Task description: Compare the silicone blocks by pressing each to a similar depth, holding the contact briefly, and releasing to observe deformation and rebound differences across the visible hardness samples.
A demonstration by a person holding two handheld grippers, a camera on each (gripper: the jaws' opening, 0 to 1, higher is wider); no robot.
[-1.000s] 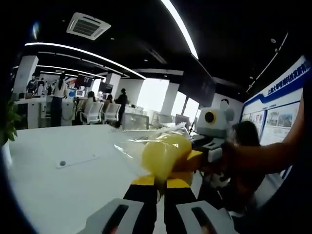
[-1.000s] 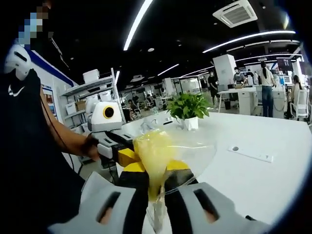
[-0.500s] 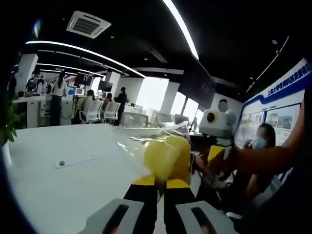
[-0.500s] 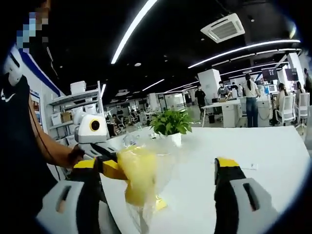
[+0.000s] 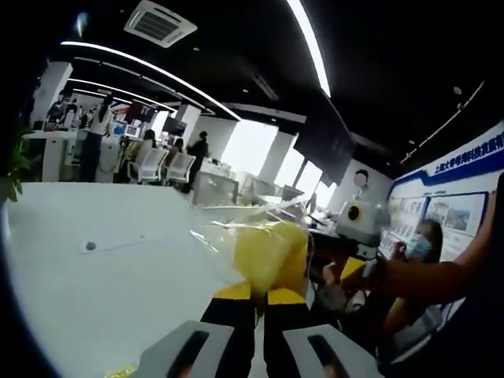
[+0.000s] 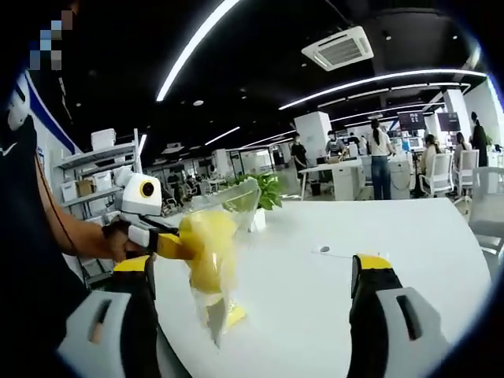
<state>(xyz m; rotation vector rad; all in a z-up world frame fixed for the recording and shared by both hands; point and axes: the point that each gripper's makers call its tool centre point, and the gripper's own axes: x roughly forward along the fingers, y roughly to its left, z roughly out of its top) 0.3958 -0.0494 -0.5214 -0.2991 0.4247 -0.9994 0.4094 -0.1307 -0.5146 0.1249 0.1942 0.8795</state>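
A yellow silicone block point(image 5: 268, 250) sits inside a clear plastic bag point(image 5: 220, 236), held up above the white table point(image 5: 94, 299). My left gripper point(image 5: 260, 293) is shut on the bag's lower edge, its yellow-tipped jaws pressed together. In the right gripper view the same yellow block point(image 6: 206, 250) hangs in its bag, pinched by the left gripper point(image 6: 183, 249) reaching in from the left. My right gripper point(image 6: 252, 264) stands wide open, its jaws apart on either side of the bag without touching it. The right gripper point(image 5: 352, 268) also shows at the right of the left gripper view.
A potted plant point(image 6: 266, 193) stands on the white table point(image 6: 315, 315) behind the bag. A flat strip with a small round part point(image 6: 340, 253) lies on the table. Office chairs point(image 5: 161, 167) and people stand beyond the far edge. Shelves point(image 6: 94, 177) rise at the left.
My right gripper has opened and let go of the bag, then drawn back from it. The left gripper keeps hold of the bag with the yellow block.
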